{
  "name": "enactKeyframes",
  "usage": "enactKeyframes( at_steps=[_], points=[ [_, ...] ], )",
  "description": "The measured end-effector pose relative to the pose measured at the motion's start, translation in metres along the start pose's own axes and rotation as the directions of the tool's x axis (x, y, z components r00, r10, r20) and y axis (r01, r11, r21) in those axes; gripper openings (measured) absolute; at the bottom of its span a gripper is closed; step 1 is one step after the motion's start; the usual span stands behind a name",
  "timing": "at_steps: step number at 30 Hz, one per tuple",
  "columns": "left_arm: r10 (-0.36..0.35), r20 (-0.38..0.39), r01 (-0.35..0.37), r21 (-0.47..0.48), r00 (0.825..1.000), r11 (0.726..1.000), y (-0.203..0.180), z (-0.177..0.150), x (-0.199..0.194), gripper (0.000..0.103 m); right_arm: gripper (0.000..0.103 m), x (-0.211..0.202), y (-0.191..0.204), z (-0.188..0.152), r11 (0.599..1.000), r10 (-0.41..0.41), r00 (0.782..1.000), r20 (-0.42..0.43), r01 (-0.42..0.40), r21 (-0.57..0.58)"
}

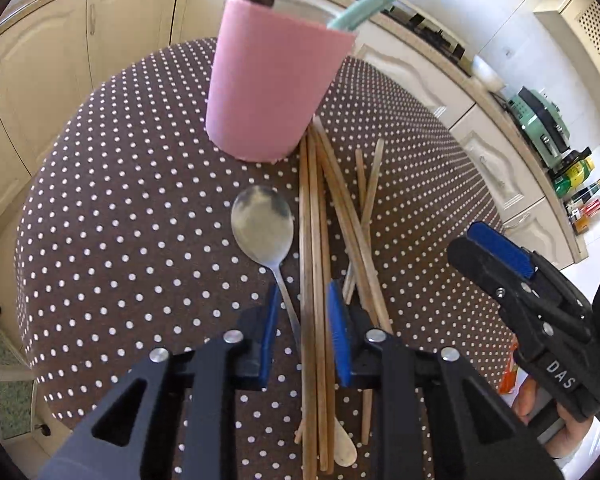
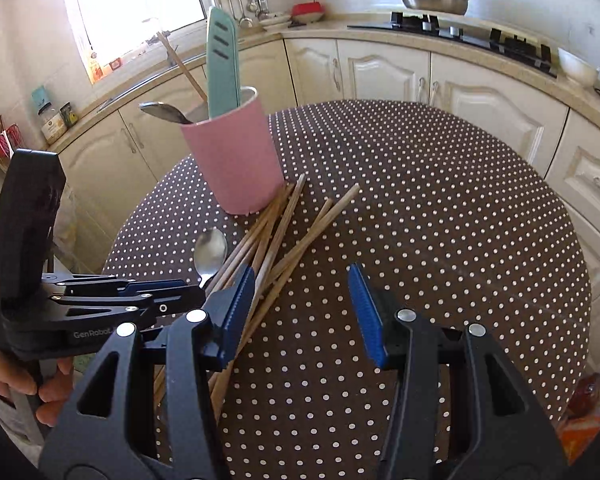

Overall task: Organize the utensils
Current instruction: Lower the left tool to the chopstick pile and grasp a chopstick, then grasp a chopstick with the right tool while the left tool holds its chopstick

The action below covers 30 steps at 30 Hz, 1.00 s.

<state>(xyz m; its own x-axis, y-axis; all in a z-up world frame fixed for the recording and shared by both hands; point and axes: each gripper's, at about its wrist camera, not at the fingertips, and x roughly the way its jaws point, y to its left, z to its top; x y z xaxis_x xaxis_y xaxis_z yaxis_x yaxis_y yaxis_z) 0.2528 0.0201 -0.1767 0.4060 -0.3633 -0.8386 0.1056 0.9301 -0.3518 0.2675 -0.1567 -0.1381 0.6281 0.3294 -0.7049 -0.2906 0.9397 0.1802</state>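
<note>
Metal spoon (image 1: 262, 224) lies on dotted tablecloth (image 1: 112, 208), just beside chopsticks (image 1: 316, 280), near pink holder (image 1: 276, 80). Judged light, rigid, slippery; best taken at the thin handle.

Left gripper (image 1: 303, 336): jaws narrowed around spoon handle and two or three chopsticks; pad contact cannot be told.

Right gripper (image 2: 302, 312): half parted, nothing held.

Lettering read: "DAS", "GenRobo".

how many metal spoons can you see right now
2. One metal spoon lies on the dotted tablecloth beside the chopsticks, in front of the pink cup. The other spoon stands in that cup. More may be hidden inside.
</note>
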Motion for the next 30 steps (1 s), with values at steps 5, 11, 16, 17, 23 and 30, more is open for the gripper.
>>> enactKeyframes(
  at_steps=[5, 11, 16, 17, 23, 30],
  points=[
    [0.008, -0.005, -0.008, 0.004, 1.000, 1.000, -0.004, 0.002, 0.008, 0.019, 0.049, 0.011, 0.002, -0.003, 1.000, 0.029, 0.999, -0.039, -0.029, 0.005],
    [-0.014, 0.007, 0.014, -0.002, 1.000, 1.000, 0.000, 0.000, 0.006, 0.016, 0.049, 0.035, 0.004, 0.001, 0.994, 0.110, 0.984, -0.141, -0.106, 0.035],
    [-0.035, 0.021, 0.035, -0.027, 0.999, 0.999, 0.014, -0.008, -0.008, 0.002, 0.035, 0.056, 0.007, 0.002, 0.991, 0.131, 0.965, -0.227, -0.120, 0.062],
    [-0.038, 0.023, 0.039, -0.028, 0.999, 0.999, 0.015, -0.009, -0.009, 0.001, 0.035, 0.058, 0.008, 0.001, 0.988, 0.151, 0.962, -0.229, -0.137, 0.075],
    [-0.033, 0.025, 0.034, -0.038, 0.999, 0.999, 0.022, -0.015, -0.015, 0.000, 0.019, 0.055, 0.013, 0.006, 0.988, 0.155, 0.957, -0.246, -0.146, 0.053],
    [-0.044, 0.008, 0.044, -0.051, 0.999, 0.998, 0.026, -0.021, -0.020, 0.000, 0.019, 0.049, 0.003, -0.005, 0.988, 0.151, 0.949, -0.276, -0.135, 0.076]
  ],
)
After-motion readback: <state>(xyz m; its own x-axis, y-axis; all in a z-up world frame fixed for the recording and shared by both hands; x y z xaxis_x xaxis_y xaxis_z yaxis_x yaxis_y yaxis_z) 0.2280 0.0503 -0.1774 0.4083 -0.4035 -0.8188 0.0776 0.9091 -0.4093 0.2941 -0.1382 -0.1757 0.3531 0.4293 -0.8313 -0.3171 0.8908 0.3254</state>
